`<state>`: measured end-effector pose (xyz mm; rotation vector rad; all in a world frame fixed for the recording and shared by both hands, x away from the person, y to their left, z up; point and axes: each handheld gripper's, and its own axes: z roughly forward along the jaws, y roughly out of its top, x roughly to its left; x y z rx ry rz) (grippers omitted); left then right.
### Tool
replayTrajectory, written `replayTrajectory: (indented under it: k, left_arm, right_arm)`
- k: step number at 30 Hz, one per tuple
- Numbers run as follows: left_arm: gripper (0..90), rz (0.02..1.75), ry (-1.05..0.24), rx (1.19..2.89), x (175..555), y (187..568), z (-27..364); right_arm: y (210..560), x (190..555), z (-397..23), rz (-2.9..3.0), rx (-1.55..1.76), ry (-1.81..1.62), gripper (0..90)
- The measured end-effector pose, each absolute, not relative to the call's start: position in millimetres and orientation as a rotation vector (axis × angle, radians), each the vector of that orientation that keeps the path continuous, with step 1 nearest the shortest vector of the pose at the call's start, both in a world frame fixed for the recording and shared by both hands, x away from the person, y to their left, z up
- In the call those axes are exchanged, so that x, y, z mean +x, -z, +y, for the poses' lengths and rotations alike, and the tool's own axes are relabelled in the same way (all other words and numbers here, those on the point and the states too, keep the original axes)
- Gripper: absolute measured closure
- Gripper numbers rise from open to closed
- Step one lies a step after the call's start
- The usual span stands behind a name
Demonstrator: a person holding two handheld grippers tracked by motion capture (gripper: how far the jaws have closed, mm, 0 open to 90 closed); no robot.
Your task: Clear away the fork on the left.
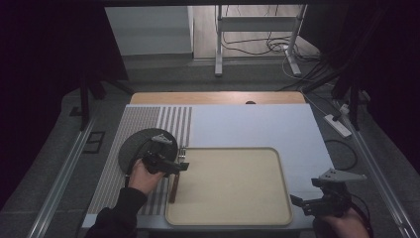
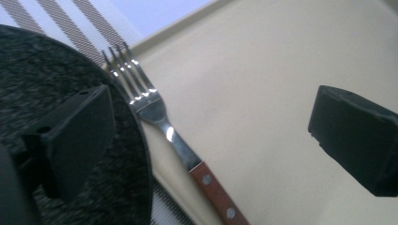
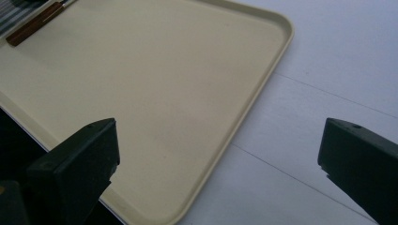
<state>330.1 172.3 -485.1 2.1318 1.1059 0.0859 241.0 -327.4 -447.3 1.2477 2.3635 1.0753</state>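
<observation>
A fork point(image 1: 174, 182) with a red-brown wooden handle lies along the left edge of the beige tray point(image 1: 233, 186), tines pointing away from me. In the left gripper view the fork point(image 2: 180, 143) rests half on the tray point(image 2: 272, 84), beside a dark round mat point(image 2: 28, 70). My left gripper point(image 1: 184, 167) hovers just above the fork, jaws wide apart and not touching it; here the left gripper point(image 2: 213, 110) is open. My right gripper point(image 1: 297, 202) waits open at the tray's near right corner. From the right gripper point(image 3: 216, 140) I see the tray point(image 3: 164, 70) and the fork's handle point(image 3: 35, 23) far off.
The dark round mat point(image 1: 136, 146) lies on a striped placemat point(image 1: 148, 119) left of the tray. A white sheet point(image 1: 257, 124) covers the table behind and right of the tray. Beyond the table are a metal stand point(image 1: 218, 44), cables and a power strip point(image 1: 337, 124).
</observation>
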Motion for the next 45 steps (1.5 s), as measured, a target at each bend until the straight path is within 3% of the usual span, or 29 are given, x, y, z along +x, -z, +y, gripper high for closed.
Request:
replayTrajectory:
  k: [20, 45]
  left_arm:
    - [0.0, 1.12, -0.179, 2.093, 309, 478, 202]
    - [0.0, 1.181, -0.285, 2.001, 250, 469, 243]
  right_arm:
    - [447, 241, -328, 2.362, 1.258, -1.086, 0.0]
    - [447, 241, -328, 2.351, 1.268, -1.083, 0.0]
